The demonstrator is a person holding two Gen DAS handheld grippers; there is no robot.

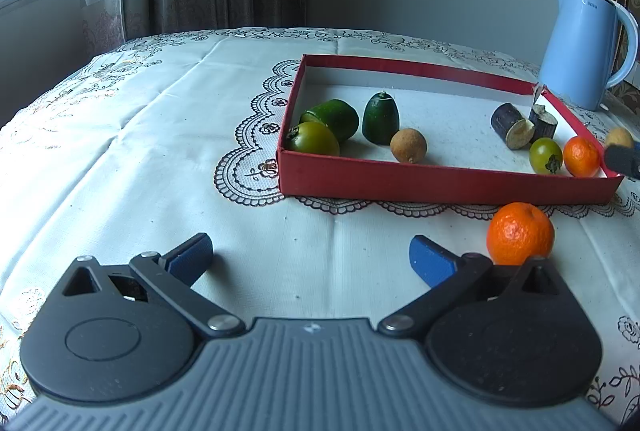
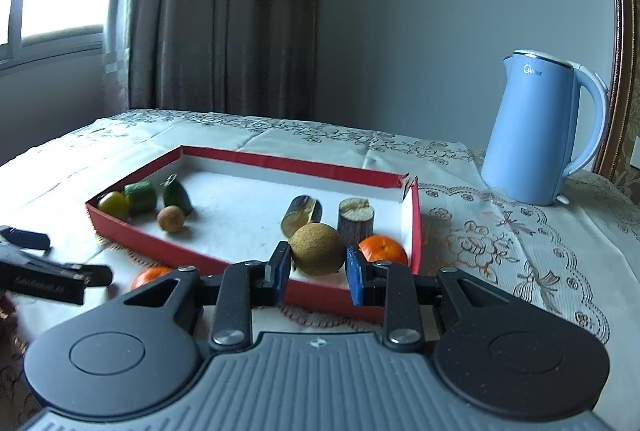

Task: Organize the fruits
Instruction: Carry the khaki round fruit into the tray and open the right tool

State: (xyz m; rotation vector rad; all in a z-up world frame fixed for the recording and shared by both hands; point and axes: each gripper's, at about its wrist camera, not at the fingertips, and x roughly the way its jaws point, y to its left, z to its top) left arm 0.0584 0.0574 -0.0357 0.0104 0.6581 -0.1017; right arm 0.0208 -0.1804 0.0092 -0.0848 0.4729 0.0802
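The right gripper (image 2: 318, 265) is clamped on a brown fruit (image 2: 317, 249), low in the middle of the right wrist view, its blue pads pressing the fruit's two sides just above the near wall of the red box (image 2: 256, 160). The fruit looks small, round and light, with a dull, rough skin that should not slip; I judge the shell thin and easy to crack, so a gentle squeeze across its widest part, as here, seems right.

The left gripper (image 1: 311, 260) stands wide apart and holds nothing, low in the left wrist view. Right of it on the cloth, outside the box, sits an orange (image 1: 520, 233), firm but soft-skinned, best taken across its middle.

Inside the box lie green fruits at the left, a second brown fruit, two cut dark stalk pieces and a smaller orange at the right.

The blue kettle (image 2: 538, 131), right of frame, carries a logo that looks like "Midea", though it is blurred.
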